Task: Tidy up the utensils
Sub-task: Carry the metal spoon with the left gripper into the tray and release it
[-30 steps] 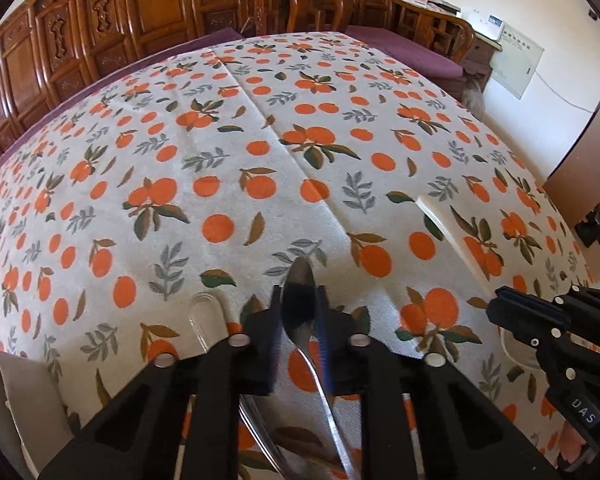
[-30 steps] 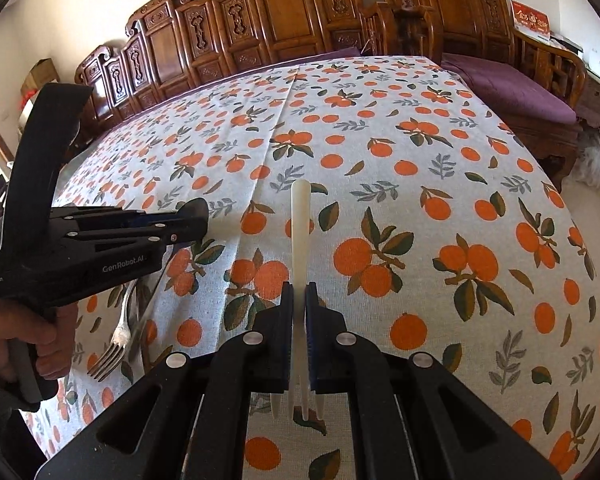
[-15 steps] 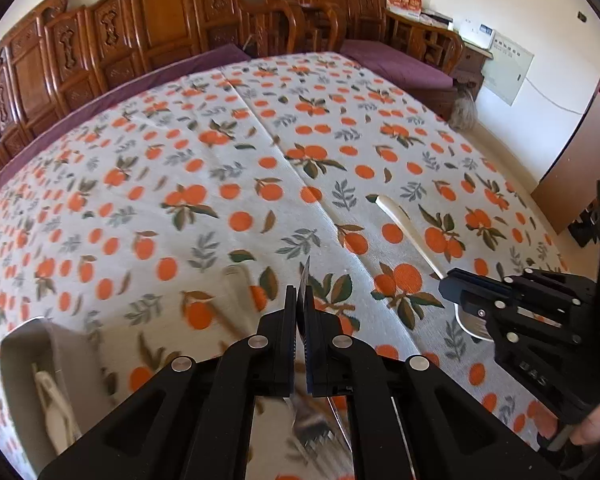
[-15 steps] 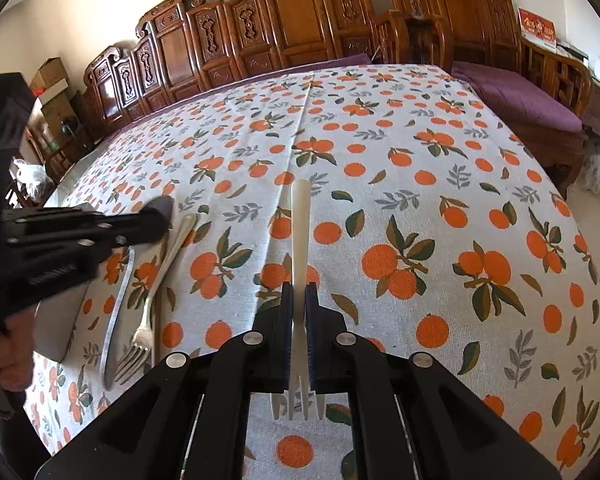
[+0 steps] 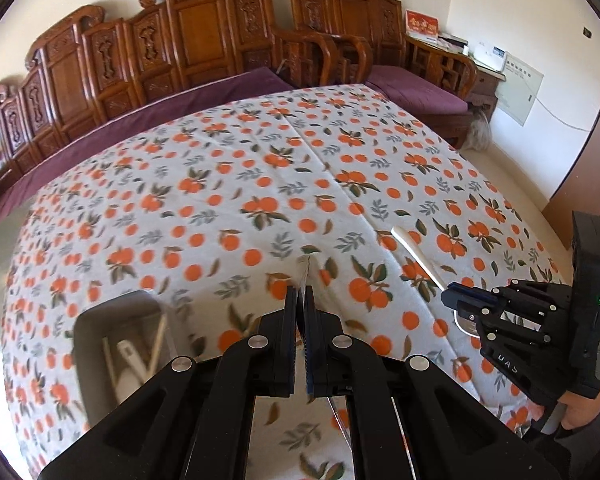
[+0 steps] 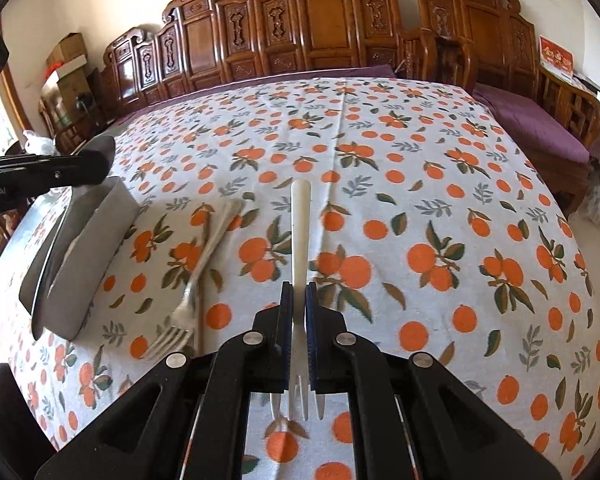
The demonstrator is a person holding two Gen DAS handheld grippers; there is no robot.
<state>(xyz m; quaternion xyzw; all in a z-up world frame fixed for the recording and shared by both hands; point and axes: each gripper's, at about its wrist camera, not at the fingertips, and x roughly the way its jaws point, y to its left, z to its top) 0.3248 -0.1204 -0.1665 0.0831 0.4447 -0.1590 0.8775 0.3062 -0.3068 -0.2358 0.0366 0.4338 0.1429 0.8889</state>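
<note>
My left gripper [image 5: 300, 296] is shut on a metal spoon [image 5: 303, 270], seen edge-on and poking out past the fingertips. It hangs above the table, up and to the right of a grey container [image 5: 112, 320] that holds pale utensils. My right gripper [image 6: 299, 292] is shut on a white plastic fork [image 6: 300, 232], handle pointing away and tines toward the camera. In the right wrist view the left gripper [image 6: 80, 164] hovers over the grey container [image 6: 92, 256], with the spoon bowl [image 6: 102, 148] at its tip. The right gripper [image 5: 460, 300] also shows in the left wrist view.
A metal fork [image 6: 196, 284] lies on the orange-patterned tablecloth [image 6: 420, 208] beside the container, with a thin brown stick [image 6: 201, 316] along it. Carved wooden chairs [image 5: 204, 40] with purple cushions line the far side. A hand [image 5: 580, 416] grips the right tool.
My left gripper has lifted off the table with the spoon and swung left, bringing the grey container into view. My right gripper has risen a little with the white fork.
</note>
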